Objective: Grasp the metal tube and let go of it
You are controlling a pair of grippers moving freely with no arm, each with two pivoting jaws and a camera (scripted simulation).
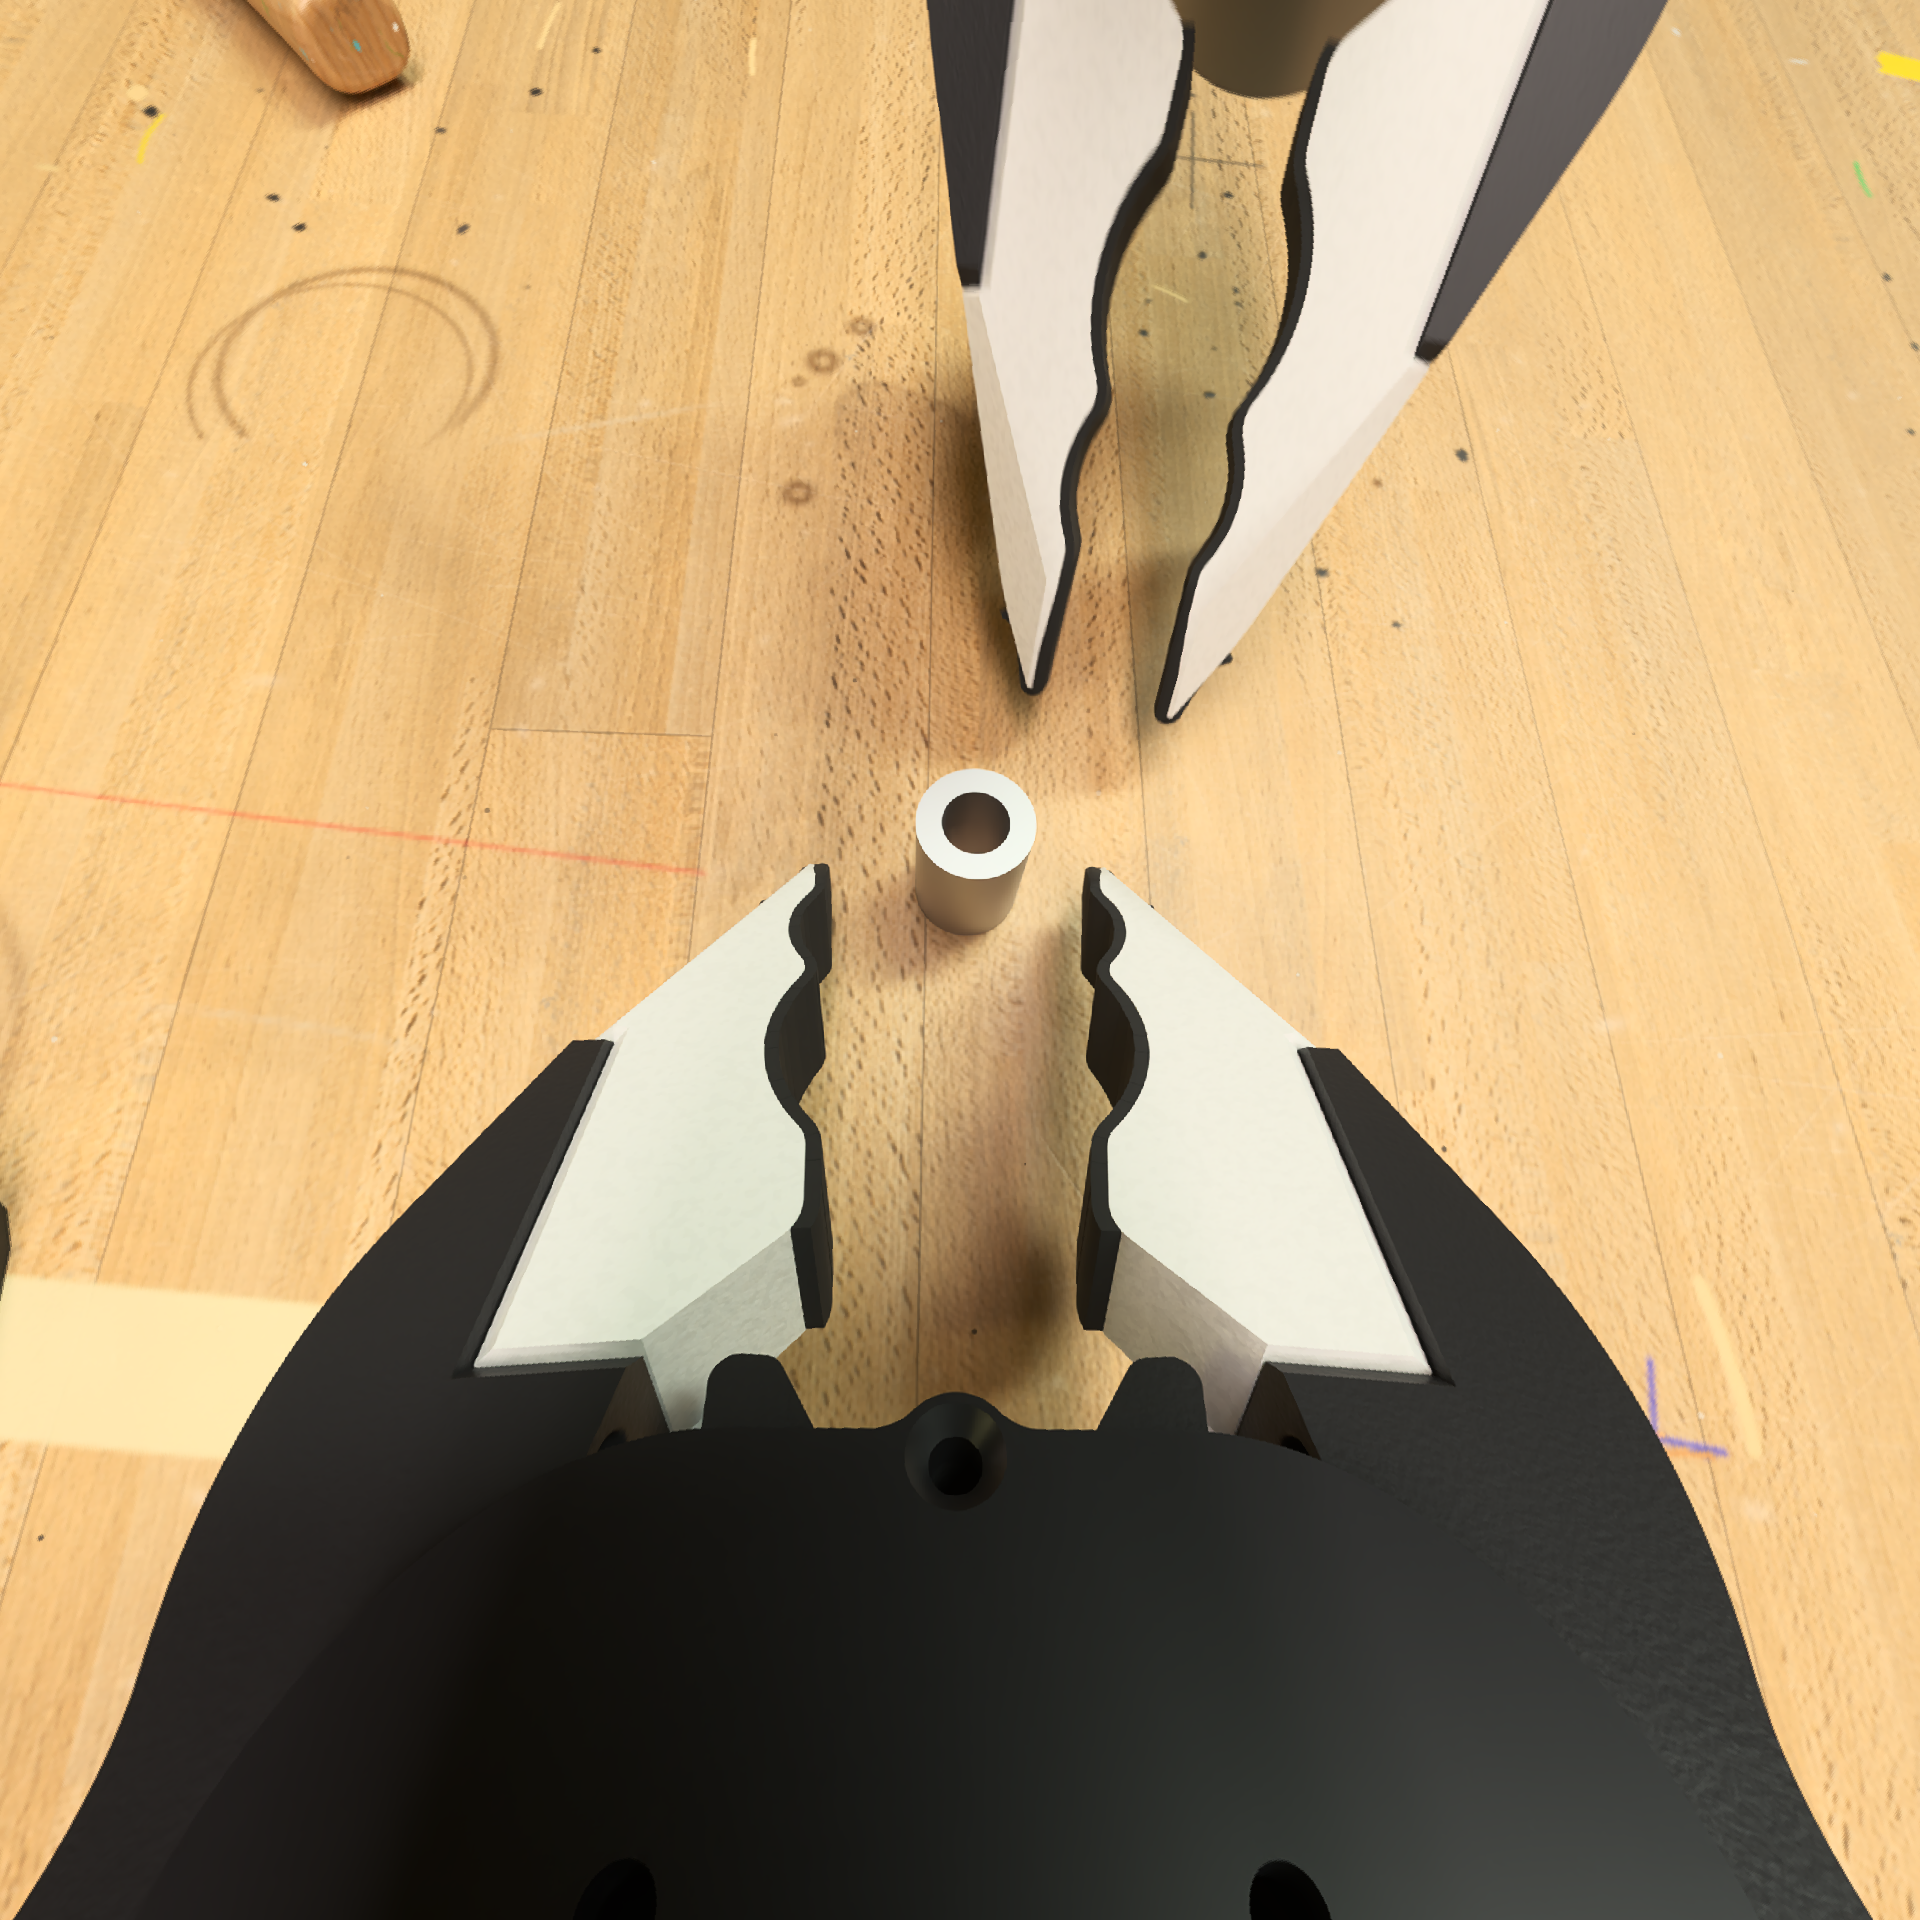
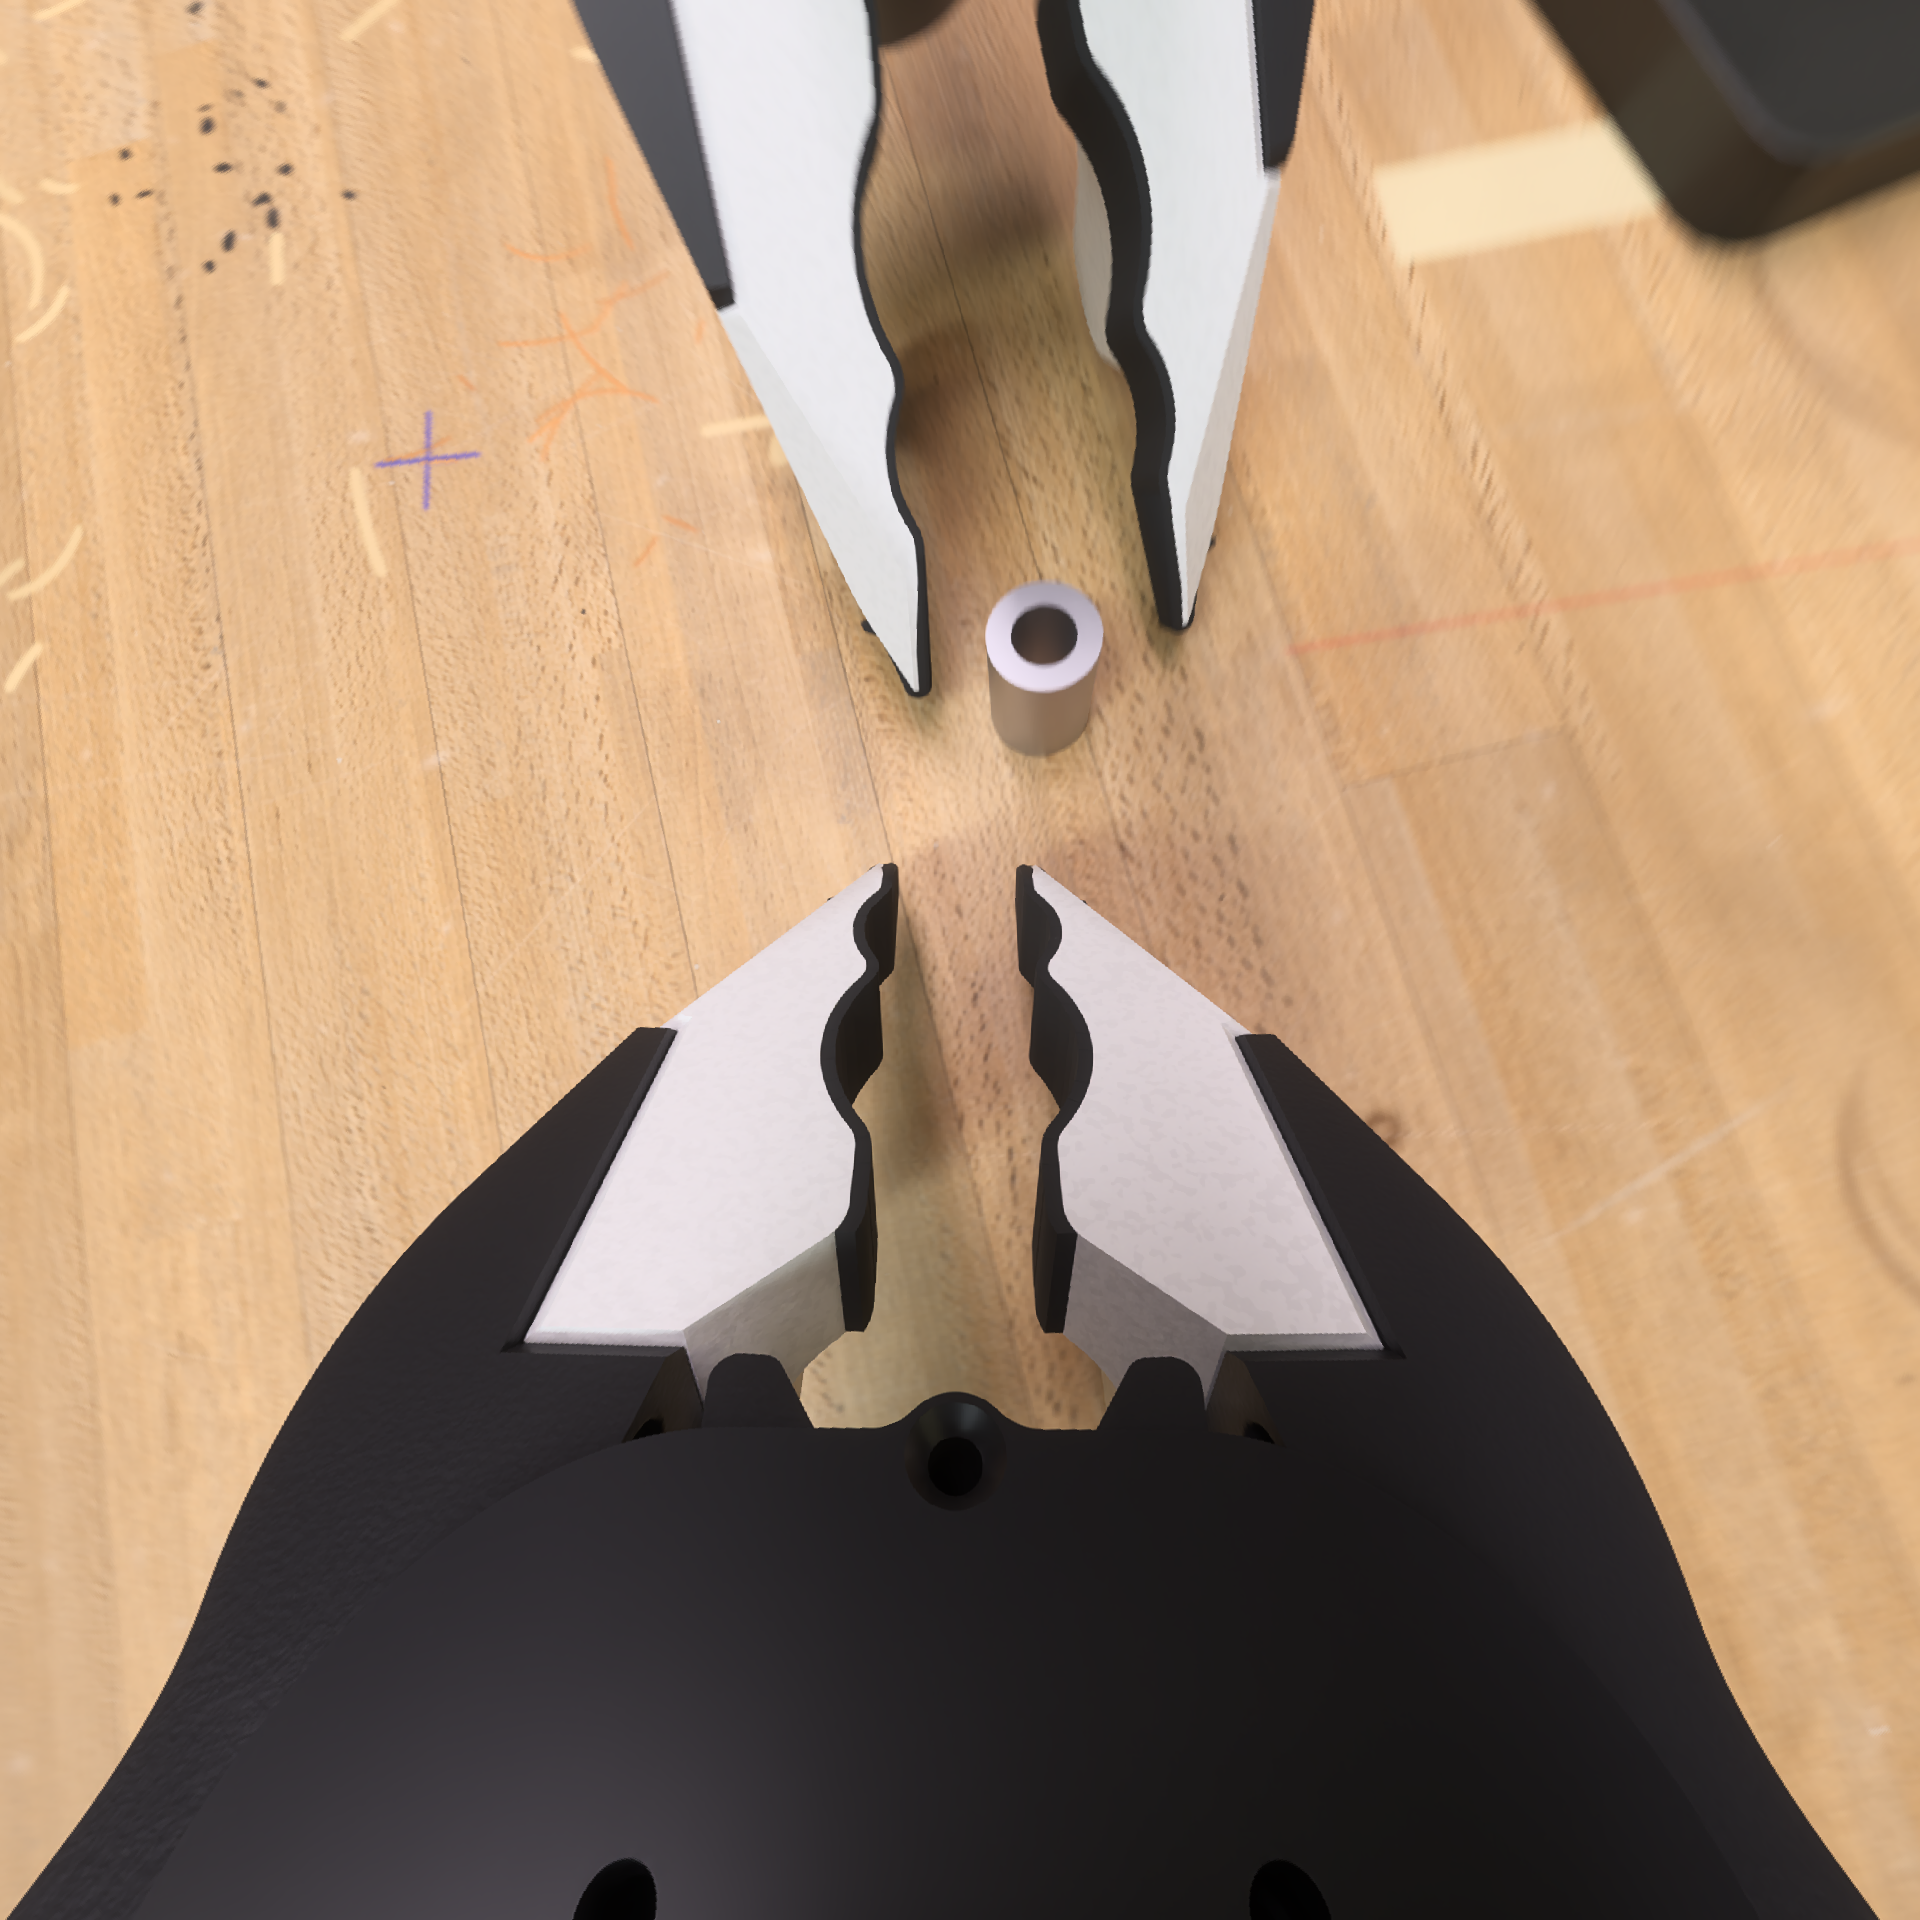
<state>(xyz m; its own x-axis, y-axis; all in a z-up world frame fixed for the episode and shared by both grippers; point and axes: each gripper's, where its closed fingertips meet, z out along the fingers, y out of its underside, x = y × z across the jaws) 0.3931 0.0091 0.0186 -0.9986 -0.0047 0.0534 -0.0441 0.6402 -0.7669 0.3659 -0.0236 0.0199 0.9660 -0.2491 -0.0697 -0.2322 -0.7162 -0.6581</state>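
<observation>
A short silver metal tube [image 1: 975, 852] stands upright on the wooden tabletop [image 1: 416, 935], its open bore facing up. My left gripper [image 1: 958, 878] is open, with its fingertips either side of the tube's near part and not touching it. My right gripper [image 1: 1101, 701] faces it from the far side, its tips just short of the tube. In the right wrist view the tube [image 2: 1042, 670] stands between the left gripper's [image 2: 1044, 655] tips. My right gripper [image 2: 956, 871] is empty, its jaws a narrow gap apart, a little short of the tube.
A rounded wooden piece [image 1: 332, 42] lies at the far left in the left wrist view. A dark boxy object [image 2: 1766, 104] sits at the top right of the right wrist view, next to a pale tape strip [image 2: 1507, 197].
</observation>
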